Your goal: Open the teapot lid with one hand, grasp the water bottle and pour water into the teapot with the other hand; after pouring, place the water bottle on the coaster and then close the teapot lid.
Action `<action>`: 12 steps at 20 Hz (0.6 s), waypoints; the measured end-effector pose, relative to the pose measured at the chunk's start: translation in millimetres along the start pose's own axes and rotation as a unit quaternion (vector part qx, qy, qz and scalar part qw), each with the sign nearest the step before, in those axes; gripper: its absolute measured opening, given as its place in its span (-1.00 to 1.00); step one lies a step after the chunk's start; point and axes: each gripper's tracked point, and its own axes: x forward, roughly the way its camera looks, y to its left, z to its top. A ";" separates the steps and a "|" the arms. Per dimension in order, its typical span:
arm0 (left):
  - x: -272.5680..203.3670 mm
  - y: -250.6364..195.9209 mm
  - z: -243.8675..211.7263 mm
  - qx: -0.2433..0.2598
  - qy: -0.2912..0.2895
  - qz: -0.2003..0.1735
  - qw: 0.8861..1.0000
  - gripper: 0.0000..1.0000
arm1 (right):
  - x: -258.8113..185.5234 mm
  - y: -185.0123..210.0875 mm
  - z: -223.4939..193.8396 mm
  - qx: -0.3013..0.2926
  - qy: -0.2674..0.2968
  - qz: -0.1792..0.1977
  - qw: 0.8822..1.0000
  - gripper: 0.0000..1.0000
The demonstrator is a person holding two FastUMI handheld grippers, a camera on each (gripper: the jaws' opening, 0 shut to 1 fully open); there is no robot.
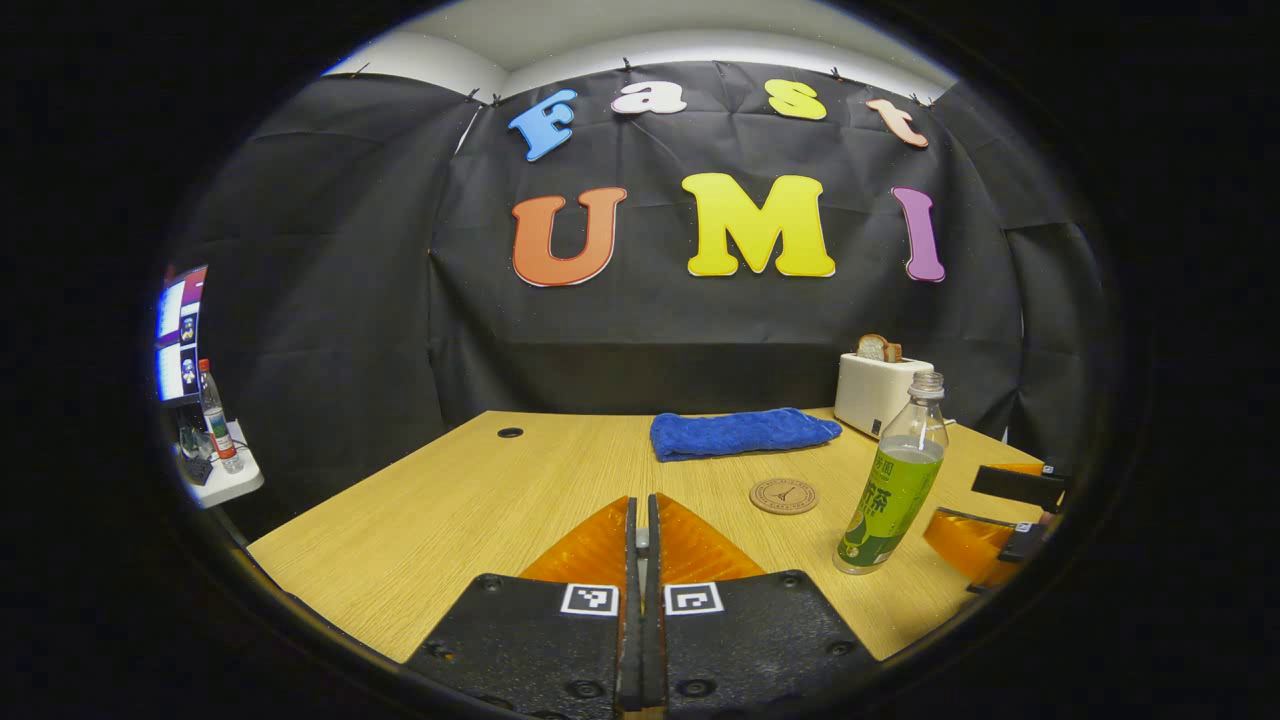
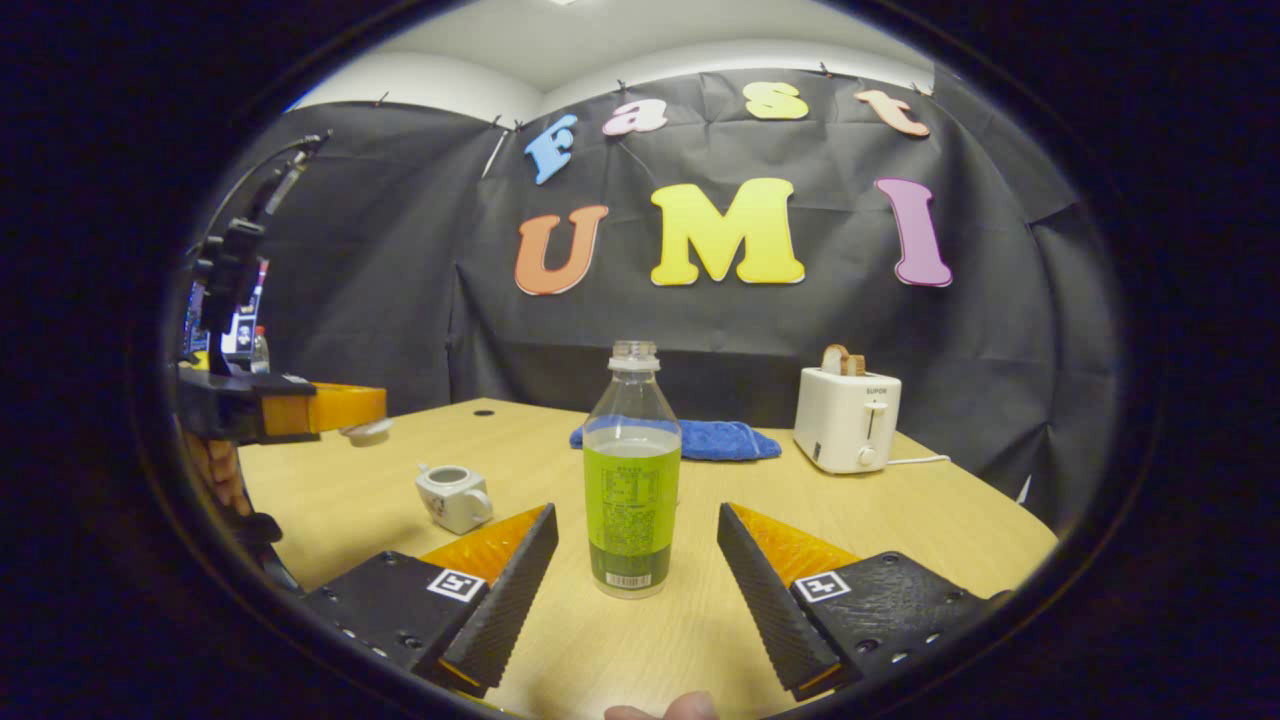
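The right gripper point(image 2: 637, 545) is standing wide open and empty just before the upright bottle point(image 2: 631, 480), the bottle lying straight ahead between its jaws.

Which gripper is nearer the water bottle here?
Right. The right gripper is open with the water bottle just ahead between its fingers; the left gripper is raised off to the side, above the teapot.

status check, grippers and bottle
Left gripper shut on small white lid, held above table. Right gripper open, fingers either side of clear green-labelled water bottle, not touching. White ceramic teapot uncovered. Path clear.
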 end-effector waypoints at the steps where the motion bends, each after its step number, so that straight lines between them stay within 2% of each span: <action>1: -3.1 0.6 -1.8 0.000 0.002 -0.001 1.000 -0.94 | 8.5 0.2 -3.4 0.003 0.006 -0.004 1.000 0.92; 5: -11.0 4.3 -2.7 0.004 0.002 -0.001 1.000 -0.94 | 31.3 -0.4 -6.2 0.017 0.023 -0.017 0.999 0.92; 8: -10.9 6.2 -1.1 0.000 0.000 -0.001 1.000 -0.94 | 43.5 4.6 -5.4 0.032 0.026 -0.018 0.999 0.96; 12: -10.3 9.8 -3.5 -0.006 0.004 0.002 1.000 -0.94 | 52.5 10.8 -8.2 0.055 0.031 -0.014 0.998 0.92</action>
